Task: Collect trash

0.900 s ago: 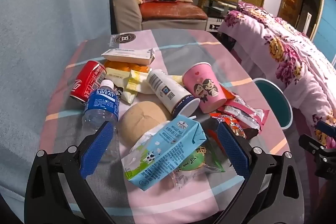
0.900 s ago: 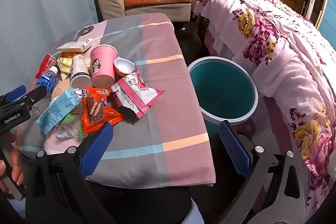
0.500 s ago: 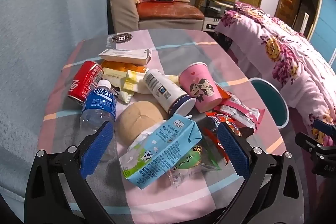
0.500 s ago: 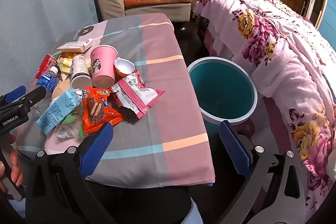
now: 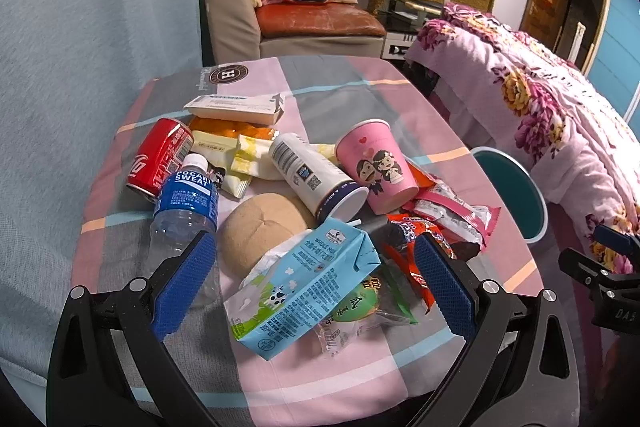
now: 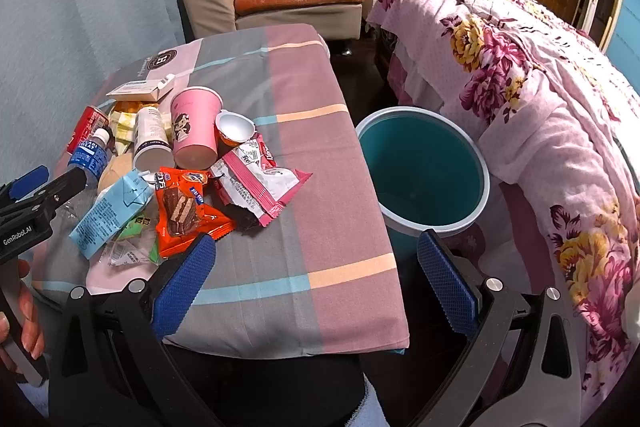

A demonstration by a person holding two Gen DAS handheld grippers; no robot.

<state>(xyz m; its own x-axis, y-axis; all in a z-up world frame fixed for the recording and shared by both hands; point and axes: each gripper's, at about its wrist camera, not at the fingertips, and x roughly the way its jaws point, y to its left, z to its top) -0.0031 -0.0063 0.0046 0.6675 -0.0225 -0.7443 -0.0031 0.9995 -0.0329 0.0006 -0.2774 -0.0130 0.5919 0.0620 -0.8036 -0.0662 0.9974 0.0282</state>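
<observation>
A: Left tool (image 5: 316,281) – state?
B: Jaws spread wide, nothing between the blue pads. It hangs tilted down over the near end of the trash pile, with the blue milk carton (image 5: 304,291) lying in line between the fingers but untouched.

A: Right tool (image 6: 316,285)?
B: Also fully apart and empty – it hangs over the near edge of the bench (image 6: 304,99), with the teal bin (image 6: 424,167) just beyond its right finger.

A: Where does the trash sit?
B: All of it on the left part of the bench's striped cloth. At the back a flat white box (image 5: 240,107), then a red soda can (image 5: 160,157) on its side, touching a clear bottle with a blue label (image 5: 186,203). A white bottle (image 5: 316,179) lies tipped beside an inverted pink paper cup (image 5: 380,167). A tan bun (image 5: 264,231) sits just behind the carton. To the right, an orange wafer wrapper (image 6: 184,211) and a pink-edged wrapper (image 6: 256,187) overlap. A green packet in clear film (image 5: 356,307) lies under the carton's near corner.

A: The bin?
B: On the floor between bench and flowered bed (image 6: 540,87), upright, interior looks empty as far as visible
</observation>
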